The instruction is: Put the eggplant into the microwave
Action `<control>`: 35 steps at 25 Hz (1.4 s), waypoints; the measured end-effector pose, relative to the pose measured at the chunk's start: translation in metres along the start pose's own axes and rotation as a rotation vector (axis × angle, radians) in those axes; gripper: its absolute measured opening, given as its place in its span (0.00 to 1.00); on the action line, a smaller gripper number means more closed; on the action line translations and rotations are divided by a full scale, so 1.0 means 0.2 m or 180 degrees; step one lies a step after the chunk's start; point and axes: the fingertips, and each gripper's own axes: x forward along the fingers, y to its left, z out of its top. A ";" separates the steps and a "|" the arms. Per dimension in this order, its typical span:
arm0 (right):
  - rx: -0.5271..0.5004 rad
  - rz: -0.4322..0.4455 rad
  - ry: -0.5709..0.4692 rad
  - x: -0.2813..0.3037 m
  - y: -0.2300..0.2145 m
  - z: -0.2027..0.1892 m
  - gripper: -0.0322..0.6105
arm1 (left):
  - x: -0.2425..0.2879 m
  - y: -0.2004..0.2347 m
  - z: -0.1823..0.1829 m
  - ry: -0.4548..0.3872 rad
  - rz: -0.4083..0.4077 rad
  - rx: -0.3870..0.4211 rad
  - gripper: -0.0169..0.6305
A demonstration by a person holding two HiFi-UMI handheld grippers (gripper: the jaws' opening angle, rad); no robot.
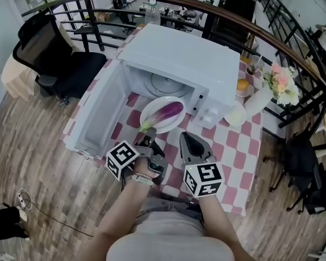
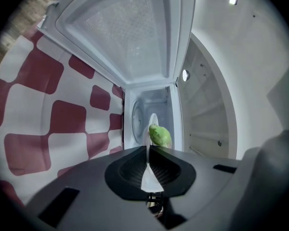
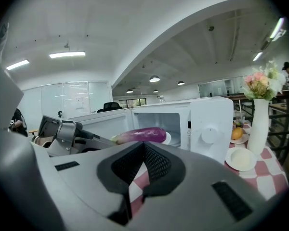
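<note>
A purple eggplant [image 1: 168,112] with a green stem lies on a white plate [image 1: 152,109] just in front of the open white microwave [image 1: 190,58]. The microwave door [image 1: 98,118] swings out to the left, and a glass turntable [image 1: 165,85] shows inside. My left gripper [image 1: 148,136] is shut on the plate's near rim. In the left gripper view the rim is a white sliver between the pads [image 2: 135,170], with the green stem [image 2: 160,134] beyond. My right gripper [image 1: 186,138] sits just right of the plate, shut and holding nothing. The eggplant [image 3: 142,134] shows over its jaws.
A red-and-white checked cloth [image 1: 228,151] covers the table. Right of the microwave stand a white vase of flowers [image 1: 280,83], a small white plate [image 1: 236,114] and an orange [image 1: 243,85]. A bottle [image 1: 152,12] stands behind it. A black chair [image 1: 60,58] is at the left.
</note>
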 end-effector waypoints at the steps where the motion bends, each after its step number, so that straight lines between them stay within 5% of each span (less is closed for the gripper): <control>1: 0.0000 -0.0015 0.0009 0.01 0.00 0.00 0.09 | 0.02 0.00 0.01 0.0016 0.0000 0.0006 0.05; 35: -0.0024 -0.0251 0.0189 0.48 -0.08 -0.15 0.09 | 0.63 0.27 0.34 0.0290 0.0257 0.0009 0.05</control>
